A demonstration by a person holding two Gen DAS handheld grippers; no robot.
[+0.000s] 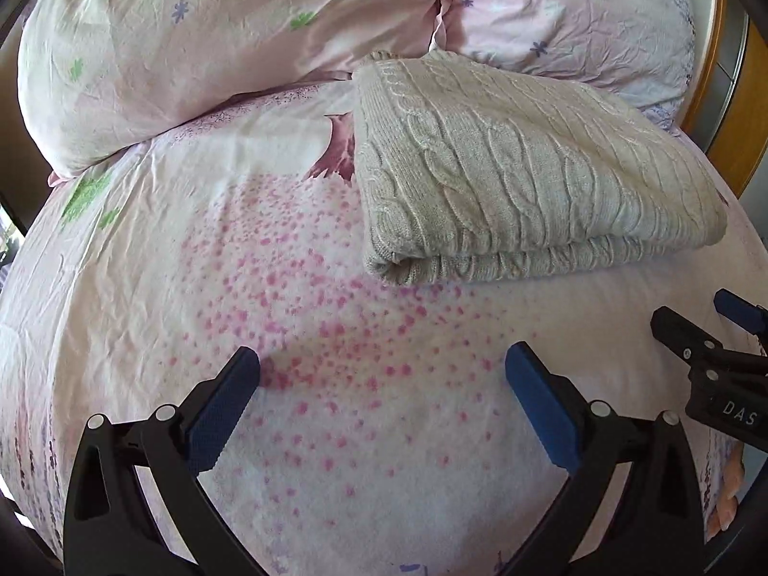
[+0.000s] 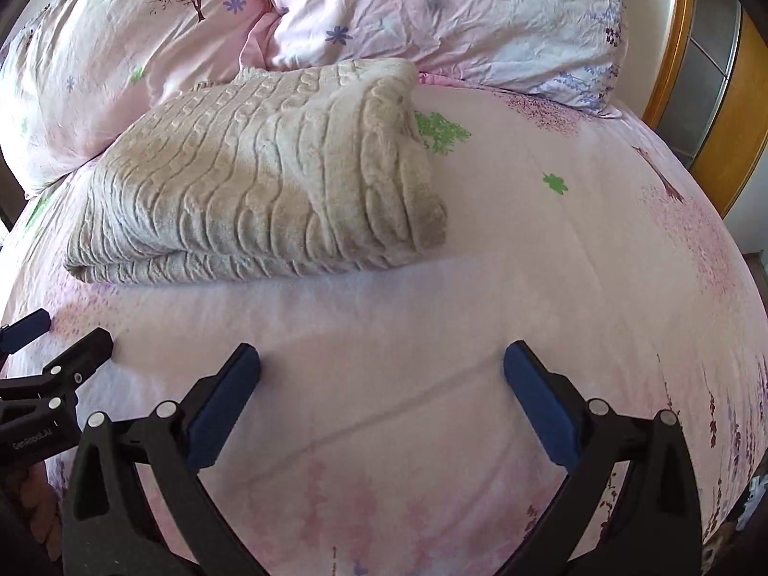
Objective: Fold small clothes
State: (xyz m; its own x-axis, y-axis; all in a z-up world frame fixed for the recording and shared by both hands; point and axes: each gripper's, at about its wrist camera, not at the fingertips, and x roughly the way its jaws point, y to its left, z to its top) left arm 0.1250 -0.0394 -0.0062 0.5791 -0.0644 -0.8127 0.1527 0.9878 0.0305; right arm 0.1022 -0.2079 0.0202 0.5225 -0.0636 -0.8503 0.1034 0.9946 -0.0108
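The folded cable-knit sweater (image 1: 528, 168) is lying on the bedspread (image 1: 240, 288) ahead of both claws, its long axis running crosswise, while the left gripper (image 1: 383, 374) and right gripper (image 2: 382, 374) are hovering spread and empty, about equally near.

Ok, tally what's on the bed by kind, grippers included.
Folded knit sweater: 1
Pillows: 2, left pillow and right pillow
Grippers: 2, left gripper and right gripper, both open, holding nothing
Total: 5
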